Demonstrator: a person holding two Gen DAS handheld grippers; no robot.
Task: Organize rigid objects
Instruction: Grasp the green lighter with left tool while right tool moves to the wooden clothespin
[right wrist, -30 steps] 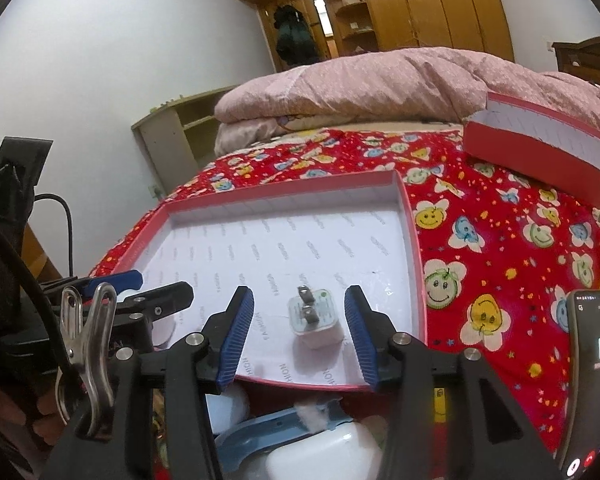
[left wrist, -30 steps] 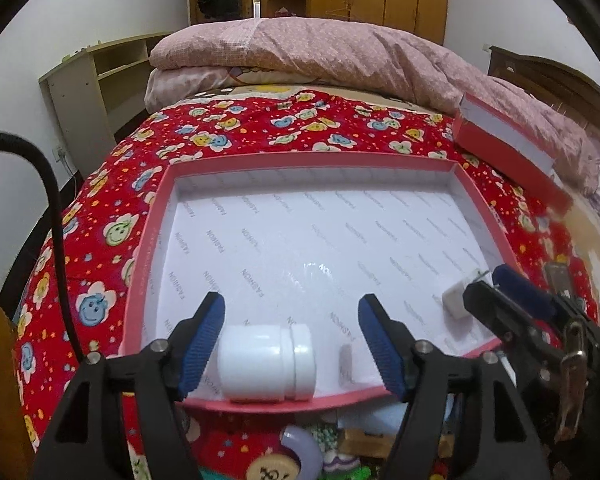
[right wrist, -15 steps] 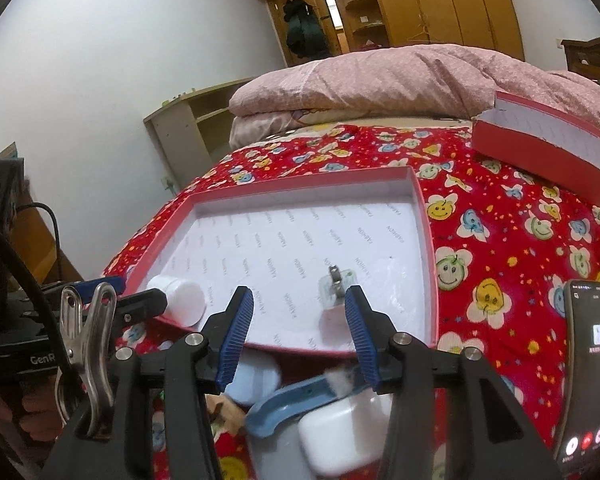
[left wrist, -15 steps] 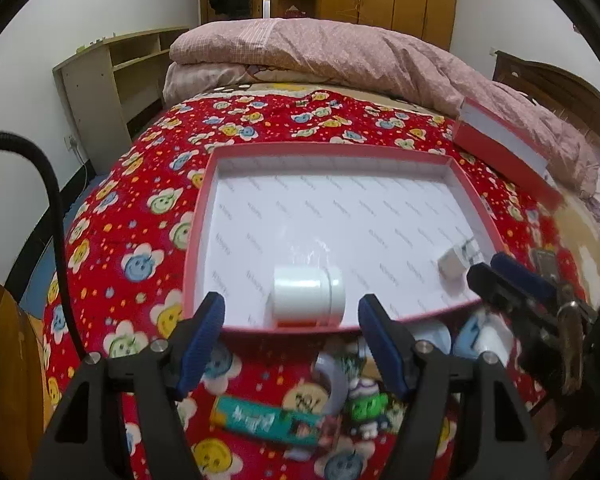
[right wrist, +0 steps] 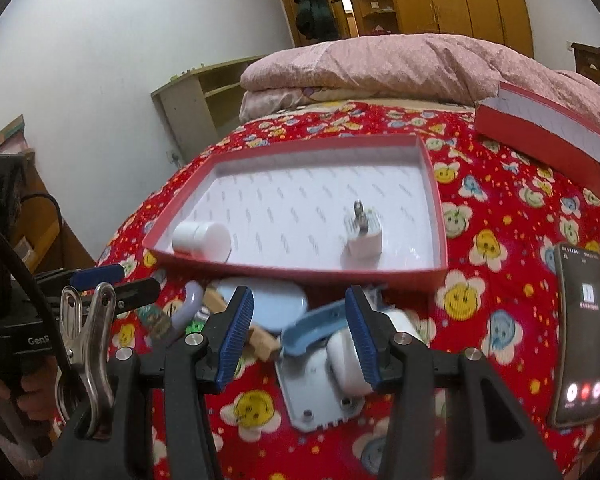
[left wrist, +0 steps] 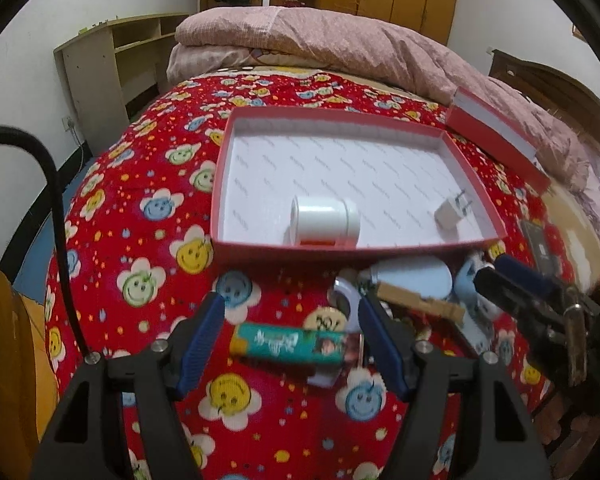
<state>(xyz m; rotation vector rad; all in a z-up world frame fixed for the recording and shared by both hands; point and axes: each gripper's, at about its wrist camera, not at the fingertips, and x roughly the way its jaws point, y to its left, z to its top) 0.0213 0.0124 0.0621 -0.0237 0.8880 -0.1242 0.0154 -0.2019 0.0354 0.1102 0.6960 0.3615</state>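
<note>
A shallow red tray (left wrist: 472,168) (right wrist: 300,270) with a white floor sits on the flowered bedspread. A white jar (left wrist: 326,220) (right wrist: 202,238) lies on its side near the tray's front wall, and a white charger plug (left wrist: 452,212) (right wrist: 364,236) stands at the front right. My left gripper (left wrist: 290,340) (right wrist: 116,284) hovers in front of the tray, its jaws opening, above a teal pack (left wrist: 288,344) that its pads do not touch. My right gripper (right wrist: 300,334) (left wrist: 512,280) stands open over a pile of small items, gripping nothing.
In front of the tray lie a pale blue round lid (right wrist: 268,300), a wooden clothespin (left wrist: 420,300), a white earbud case (right wrist: 348,356), a grey-blue plate (right wrist: 316,392) and a lilac ring (right wrist: 192,304). A phone (right wrist: 584,332) lies right. A red lid (right wrist: 540,136) rests behind.
Both grippers have drawn back from the tray toward the bed's near edge. The jar and the plug stay in the tray, and the pile in front of it has come into view.
</note>
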